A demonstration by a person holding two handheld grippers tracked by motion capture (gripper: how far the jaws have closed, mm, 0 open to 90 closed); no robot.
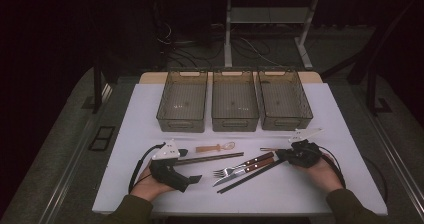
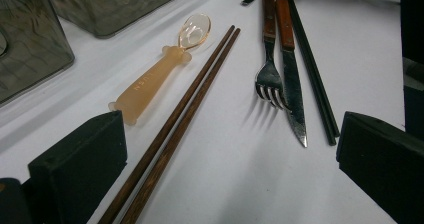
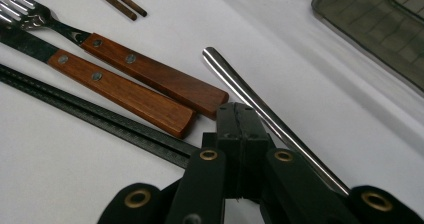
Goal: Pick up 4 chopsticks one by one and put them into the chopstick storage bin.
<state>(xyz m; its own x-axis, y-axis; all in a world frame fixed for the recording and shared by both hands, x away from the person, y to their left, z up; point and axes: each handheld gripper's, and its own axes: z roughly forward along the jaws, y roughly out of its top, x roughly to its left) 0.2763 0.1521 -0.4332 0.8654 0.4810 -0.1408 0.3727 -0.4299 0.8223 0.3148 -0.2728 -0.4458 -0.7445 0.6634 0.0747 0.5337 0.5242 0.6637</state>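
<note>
Black right gripper point(image 3: 239, 134), jaws pressed together, empty, beside steel rod point(image 3: 265, 114) and wood-handled knife point(image 3: 120, 91); left gripper point(image 1: 187, 171) jaws wide, empty; fork point(image 2: 270, 79), brown chopsticks point(image 2: 185, 114), amber spoon point(image 2: 160, 74) mid-table; 3 bins point(image 1: 235, 104) beyond

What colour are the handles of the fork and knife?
Reddish-brown wood with small metal rivets on both the fork and the knife, clearest in the right gripper view.

Closed tool point(image 3: 239, 129) beside steel handle point(image 3: 260, 106), wooden handles point(image 3: 150, 79).
</note>
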